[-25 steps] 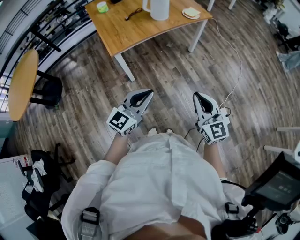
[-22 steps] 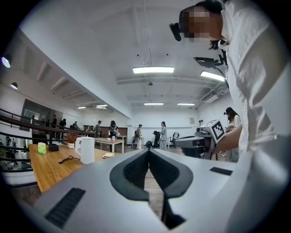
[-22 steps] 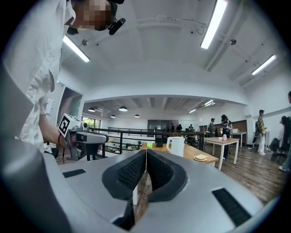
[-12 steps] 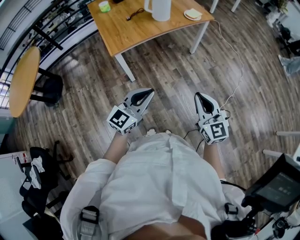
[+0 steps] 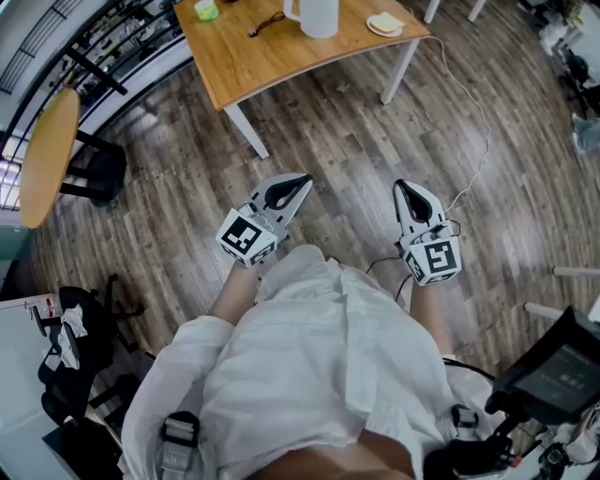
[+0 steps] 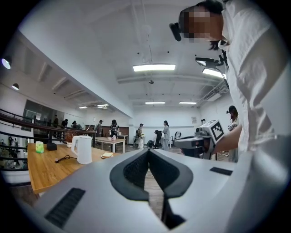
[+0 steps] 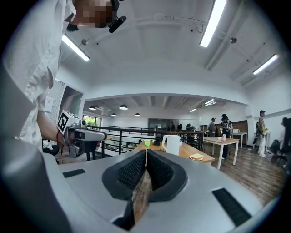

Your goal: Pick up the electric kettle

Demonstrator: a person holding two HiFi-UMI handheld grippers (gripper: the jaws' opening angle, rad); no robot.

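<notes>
Both clenched, empty: left tool (image 5: 300, 180), right tool (image 5: 402, 186). Electric kettle (image 7: 172, 144) stands on surface (image 5: 246, 62), well ahead of both tools. Gripper views show it whole; head view crops its top.

The electric kettle (image 5: 319, 17) is white, a tall plain jug with smooth sides and a loop handle on one flank. It stands upright on the wooden table (image 5: 246, 67), toward the far side of the top, and the head view's upper edge cuts off part of it. Both gripper views show it whole, small and distant, its handle turned to the left. A small dish (image 5: 382, 25) lies near it, not touching
</notes>
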